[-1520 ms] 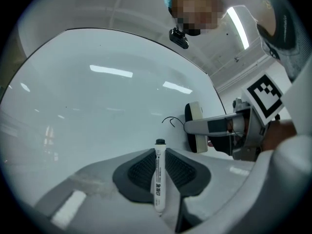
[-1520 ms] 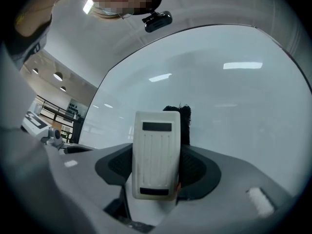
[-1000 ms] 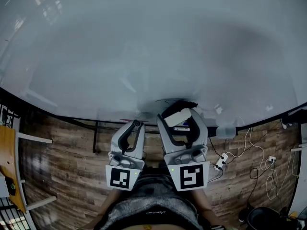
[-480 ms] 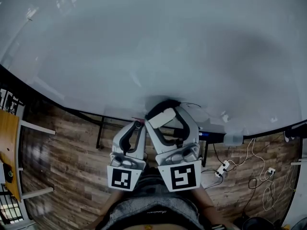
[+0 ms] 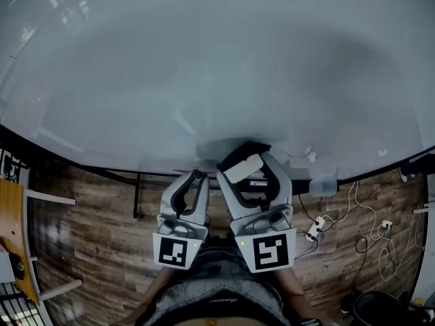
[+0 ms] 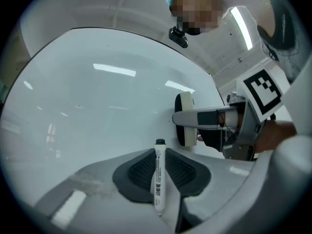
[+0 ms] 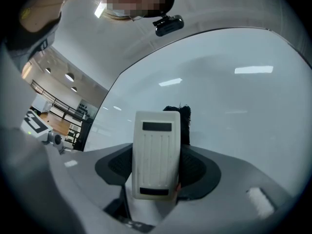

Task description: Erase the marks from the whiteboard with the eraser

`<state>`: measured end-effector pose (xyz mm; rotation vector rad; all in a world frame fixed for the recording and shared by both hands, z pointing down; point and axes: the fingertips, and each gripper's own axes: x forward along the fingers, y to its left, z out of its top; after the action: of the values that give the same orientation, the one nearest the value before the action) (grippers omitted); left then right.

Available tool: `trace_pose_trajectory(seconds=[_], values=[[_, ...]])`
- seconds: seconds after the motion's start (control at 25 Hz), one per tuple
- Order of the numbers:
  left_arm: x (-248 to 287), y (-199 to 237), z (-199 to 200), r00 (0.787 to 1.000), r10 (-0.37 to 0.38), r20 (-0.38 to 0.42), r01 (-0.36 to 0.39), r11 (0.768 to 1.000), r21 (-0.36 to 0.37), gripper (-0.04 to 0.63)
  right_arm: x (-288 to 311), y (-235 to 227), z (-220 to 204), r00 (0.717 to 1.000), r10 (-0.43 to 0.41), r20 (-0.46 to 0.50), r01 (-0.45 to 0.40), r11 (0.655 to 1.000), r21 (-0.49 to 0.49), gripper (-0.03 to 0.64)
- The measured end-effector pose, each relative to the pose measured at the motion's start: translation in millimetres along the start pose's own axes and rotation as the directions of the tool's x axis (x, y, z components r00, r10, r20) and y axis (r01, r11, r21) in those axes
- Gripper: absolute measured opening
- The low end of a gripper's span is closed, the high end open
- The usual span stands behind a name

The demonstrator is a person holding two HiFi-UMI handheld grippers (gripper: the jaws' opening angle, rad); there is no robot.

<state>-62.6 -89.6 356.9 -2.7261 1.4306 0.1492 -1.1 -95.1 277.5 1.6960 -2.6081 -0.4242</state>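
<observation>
The whiteboard [image 5: 204, 66] fills the upper head view, and I make out no clear marks on it. My right gripper [image 5: 247, 163] is shut on the eraser [image 5: 245, 168], a white plastic block whose black felt presses on the board near its lower edge. In the right gripper view the eraser [image 7: 155, 154] stands upright between the jaws, felt [image 7: 182, 123] against the whiteboard [image 7: 234, 91]. My left gripper [image 5: 195, 177] is just left of it, shut on a white marker [image 6: 159, 179] with a black cap. The eraser [image 6: 186, 119] also shows from the side in the left gripper view.
Below the board's dark bottom frame [image 5: 102, 172] lies a wooden floor [image 5: 88, 236]. Cables and a power strip [image 5: 313, 230] trail at the right, with a dark bin [image 5: 374, 309] in the corner. A wooden table edge [image 5: 9, 229] is at far left. A pale object [image 5: 325, 185] sits on the ledge.
The right gripper swept the eraser left along the board's lower edge, then came back to the right. The left gripper with the marker has hardly moved.
</observation>
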Motion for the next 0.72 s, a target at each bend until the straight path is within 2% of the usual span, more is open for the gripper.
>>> trace_pose_trajectory(seconds=[0.2,0.4,0.48,0.72], values=[[9,-12,1,0.999,-0.047,0.004,0.047,0.999,-0.007,0.071,-17,-29,-4,0.995,-0.100,-0.007,0.100,0.995,0.001,0.259],[11,-14,2,0.998,-0.064,0.006,0.064,0.998,-0.008,0.071,-17,-30,-3,0.992,-0.123,0.005,0.123,0.992,0.018,0.260],[11,-13,1,0.998,-0.061,0.004,0.061,0.998,-0.006,0.071,-14,-26,-4,0.994,-0.111,0.009,0.110,0.994,0.024,0.261],[4,-3,1,1.000,-0.010,0.001,0.010,1.000,-0.005,0.071,0,2,-5,1.000,-0.008,0.026,0.006,0.999,0.047,0.261]])
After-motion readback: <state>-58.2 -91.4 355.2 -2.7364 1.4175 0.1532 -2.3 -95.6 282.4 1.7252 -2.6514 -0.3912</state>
